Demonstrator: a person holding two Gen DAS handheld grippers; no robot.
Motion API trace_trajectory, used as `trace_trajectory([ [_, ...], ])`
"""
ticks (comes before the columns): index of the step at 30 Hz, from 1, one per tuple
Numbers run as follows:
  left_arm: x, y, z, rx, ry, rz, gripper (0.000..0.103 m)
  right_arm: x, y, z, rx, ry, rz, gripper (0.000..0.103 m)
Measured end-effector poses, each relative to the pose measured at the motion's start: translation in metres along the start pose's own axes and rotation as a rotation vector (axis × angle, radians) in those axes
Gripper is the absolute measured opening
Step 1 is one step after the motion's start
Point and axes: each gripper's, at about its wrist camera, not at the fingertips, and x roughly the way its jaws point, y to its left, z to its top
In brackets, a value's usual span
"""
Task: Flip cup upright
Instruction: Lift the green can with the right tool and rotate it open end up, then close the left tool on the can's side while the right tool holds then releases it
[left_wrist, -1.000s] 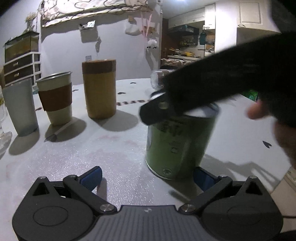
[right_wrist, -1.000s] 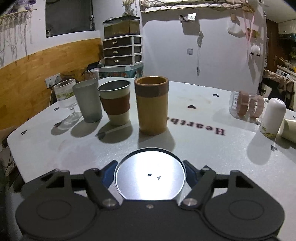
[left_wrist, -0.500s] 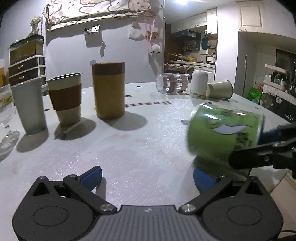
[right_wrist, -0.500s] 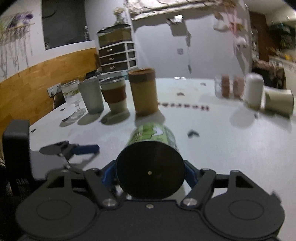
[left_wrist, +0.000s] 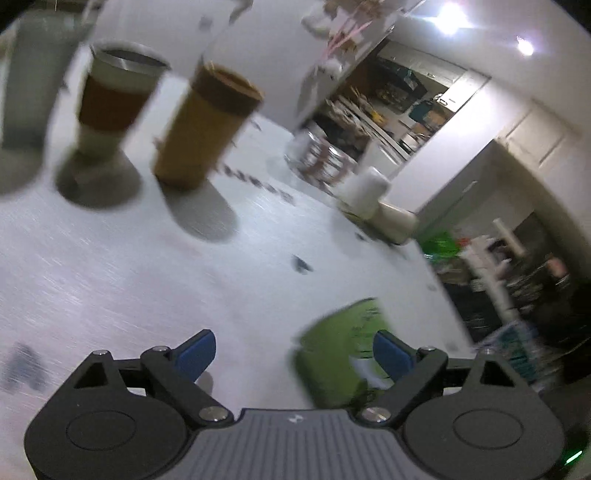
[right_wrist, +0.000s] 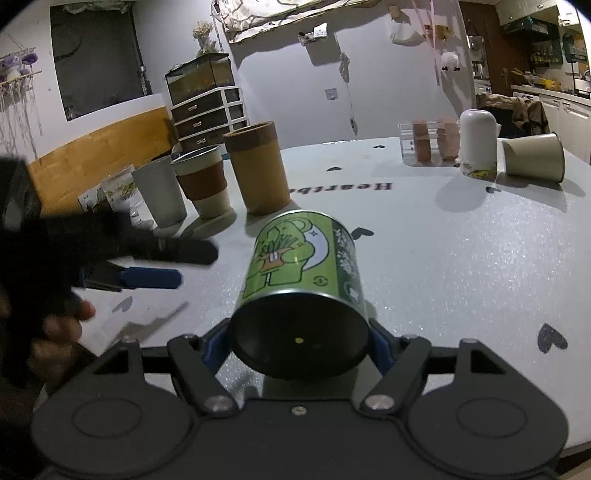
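A green cartoon-printed cup (right_wrist: 301, 266) lies on its side above the white table (right_wrist: 461, 258), its dark end toward the right wrist camera. My right gripper (right_wrist: 298, 341) is shut on that end and holds the cup. In the blurred left wrist view the same cup (left_wrist: 338, 354) is at lower right, by my right blue pad. My left gripper (left_wrist: 293, 350) is open and empty. It also shows in the right wrist view (right_wrist: 155, 266) at the left, apart from the cup.
A tan cup (right_wrist: 258, 170), a brown-sleeved cup (right_wrist: 203, 181), a grey cup (right_wrist: 159, 195) and a glass (right_wrist: 118, 192) stand upright at the back left. A clear jar (right_wrist: 428, 142), a white upside-down cup (right_wrist: 477, 142) and a beige cup on its side (right_wrist: 535, 157) are at the back right.
The right gripper has tipped the green cup from upside down onto its side and lifted it. The left gripper has swung and tilted, blurring its view.
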Motion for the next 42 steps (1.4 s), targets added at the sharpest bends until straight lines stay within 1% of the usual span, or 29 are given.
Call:
trace_trajectory([
  [3, 0.017, -0.003, 0.001, -0.098, 0.065, -0.064, 0.092, 0.0, 0.0, 0.0, -0.001, -0.004, -0.001, 0.075],
  [7, 0.044, -0.009, -0.007, -0.159, 0.133, -0.115, 0.092, -0.001, 0.002, -0.003, -0.009, -0.01, -0.005, 0.075],
  [9, 0.056, -0.011, -0.01, -0.184, 0.15, -0.133, 0.092, -0.001, 0.002, -0.004, -0.012, -0.012, -0.005, 0.075],
  [10, 0.061, -0.01, -0.012, -0.192, 0.151, -0.137, 0.091, -0.001, 0.003, -0.004, -0.015, -0.014, -0.006, 0.075],
  [12, 0.067, -0.01, -0.012, -0.193, 0.125, -0.156, 0.091, -0.002, 0.005, -0.005, -0.026, -0.02, -0.008, 0.075],
  [15, 0.065, -0.011, -0.01, -0.194, 0.112, -0.157, 0.091, -0.002, 0.008, -0.008, -0.046, -0.029, -0.001, 0.075],
  [18, 0.048, -0.017, -0.008, -0.12, 0.051, -0.163, 0.086, -0.001, 0.01, -0.009, -0.061, -0.032, 0.011, 0.075],
  [21, 0.027, -0.029, -0.009, -0.008, -0.015, -0.176, 0.085, 0.003, 0.015, -0.01, -0.086, -0.024, 0.017, 0.075],
  [22, 0.019, -0.035, -0.011, 0.041, -0.035, -0.168, 0.085, 0.005, 0.018, -0.011, -0.097, -0.022, 0.011, 0.075],
  [24, 0.011, -0.045, -0.017, 0.127, -0.059, -0.137, 0.084, 0.01, 0.021, -0.014, -0.117, -0.024, -0.002, 0.075],
  [29, 0.003, -0.066, -0.038, 0.335, -0.092, -0.031, 0.083, 0.016, 0.028, -0.023, -0.17, -0.066, -0.033, 0.075],
  [31, 0.003, -0.07, -0.043, 0.369, -0.104, -0.009, 0.082, 0.017, 0.029, -0.025, -0.189, -0.079, -0.041, 0.076],
  [33, 0.003, -0.071, -0.045, 0.374, -0.111, 0.005, 0.082, 0.018, 0.032, -0.028, -0.211, -0.086, -0.052, 0.076],
  [38, 0.004, -0.075, -0.05, 0.4, -0.135, 0.037, 0.072, 0.014, 0.032, -0.033, -0.221, -0.104, -0.054, 0.076],
  [42, 0.005, -0.075, -0.049, 0.411, -0.148, 0.046, 0.071, 0.009, 0.035, -0.036, -0.228, -0.109, -0.058, 0.076],
])
